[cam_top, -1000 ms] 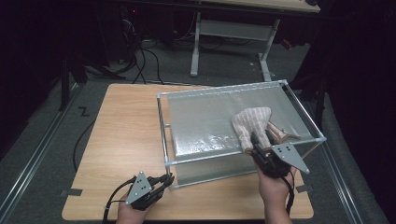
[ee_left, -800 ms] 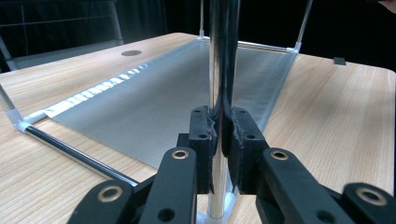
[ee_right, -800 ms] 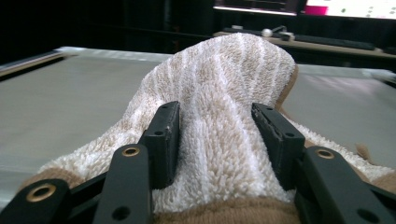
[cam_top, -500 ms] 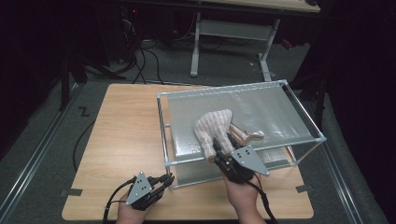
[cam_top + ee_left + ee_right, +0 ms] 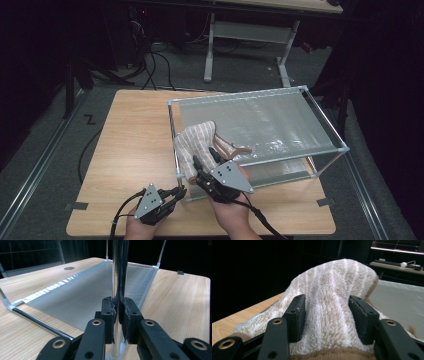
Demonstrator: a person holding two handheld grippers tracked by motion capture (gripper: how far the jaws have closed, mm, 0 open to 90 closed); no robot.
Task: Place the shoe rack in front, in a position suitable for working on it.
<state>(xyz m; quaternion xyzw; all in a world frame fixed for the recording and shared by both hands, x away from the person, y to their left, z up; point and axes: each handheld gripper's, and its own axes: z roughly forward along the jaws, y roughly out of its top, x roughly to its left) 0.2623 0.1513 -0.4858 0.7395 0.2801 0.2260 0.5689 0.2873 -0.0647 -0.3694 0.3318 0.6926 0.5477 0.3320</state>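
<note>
Towel [image 5: 196, 145]: carried from the rack's [image 5: 320, 120] right end to its left front corner, draped over the rail between the right gripper's [image 5: 205, 162] just-opening jaws, likely being released; left gripper [image 5: 176, 192] clamps the corner post [image 5: 115, 277].

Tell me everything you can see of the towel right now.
The towel is fluffy terry, cream with pale beige stripes and a brown edge band. It is bunched into a hump over the left front corner of the rack's top shelf, one side hanging over the left rail. The right gripper straddles it; its jaws have just been opening, the towel between them, the pads at most brushing its sides.
</note>
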